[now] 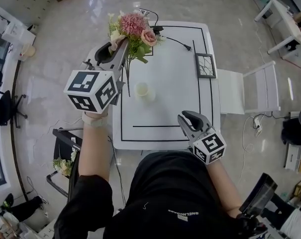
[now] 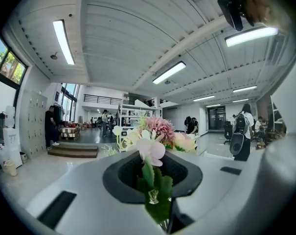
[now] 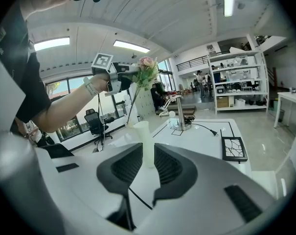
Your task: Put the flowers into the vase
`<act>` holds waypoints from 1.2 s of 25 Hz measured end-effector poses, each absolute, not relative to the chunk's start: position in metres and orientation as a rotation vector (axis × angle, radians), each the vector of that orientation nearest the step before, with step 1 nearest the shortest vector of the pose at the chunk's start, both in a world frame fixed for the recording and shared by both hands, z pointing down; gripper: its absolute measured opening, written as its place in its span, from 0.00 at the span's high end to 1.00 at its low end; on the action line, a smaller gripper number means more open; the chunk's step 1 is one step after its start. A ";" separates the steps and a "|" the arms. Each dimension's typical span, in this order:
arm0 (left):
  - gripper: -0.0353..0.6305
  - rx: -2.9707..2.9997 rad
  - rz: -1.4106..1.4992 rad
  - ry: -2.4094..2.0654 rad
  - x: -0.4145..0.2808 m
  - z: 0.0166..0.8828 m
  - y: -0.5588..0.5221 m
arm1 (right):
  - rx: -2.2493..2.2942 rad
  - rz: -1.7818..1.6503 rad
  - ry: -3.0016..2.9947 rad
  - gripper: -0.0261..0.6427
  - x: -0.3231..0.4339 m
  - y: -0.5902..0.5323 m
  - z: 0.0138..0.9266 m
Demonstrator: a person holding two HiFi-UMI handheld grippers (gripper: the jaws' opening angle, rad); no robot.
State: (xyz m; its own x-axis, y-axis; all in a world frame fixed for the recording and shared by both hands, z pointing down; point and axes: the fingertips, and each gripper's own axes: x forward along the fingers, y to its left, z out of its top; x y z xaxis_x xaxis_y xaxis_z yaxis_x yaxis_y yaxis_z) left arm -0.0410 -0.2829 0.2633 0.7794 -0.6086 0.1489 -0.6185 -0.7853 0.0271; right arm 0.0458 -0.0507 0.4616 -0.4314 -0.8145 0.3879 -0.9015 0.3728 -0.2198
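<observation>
Pink and cream artificial flowers [image 1: 134,30] with green leaves and a long thin stem are up in the air over the far left corner of the white tabletop [image 1: 180,83], clamped in the left claw [image 1: 121,46]. Its jaws are drawn together on the leafy stem just below the blooms, and in the left gripper view the bunch [image 2: 155,131] sticks out past the jaw tips while the stem drops away beneath. Out on the tabletop stands the pale, slender, translucent vase [image 1: 142,90], upright and empty as far as I can see, to the right of the hanging stem and apart from it. The right claw [image 1: 186,119] hovers at the near edge of the tabletop, well apart from the vase, with its jaws parted and gripping nothing; along them the vase [image 3: 144,143] shows only in the distance through the gap. I'd judge this to be the carrying step: the flowers are picked up but not yet over the vase. The next move calls for bringing the stem's lower end squarely above the narrow mouth, stem near upright, then lowering it in gently, since a light vase like that could tip if nudged.
</observation>
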 end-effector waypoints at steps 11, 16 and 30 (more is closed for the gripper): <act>0.84 2.884 0.035 -1.010 -0.025 0.271 -0.283 | 1.560 0.600 -2.404 0.87 0.052 -0.044 0.463; 0.83 2.879 0.001 -1.000 -0.027 0.287 -0.272 | 1.562 0.612 -2.394 0.87 0.051 -0.039 0.467; 0.83 2.866 -0.127 -1.044 -0.046 0.329 -0.246 | 1.530 0.625 -2.396 0.87 0.044 -0.045 0.472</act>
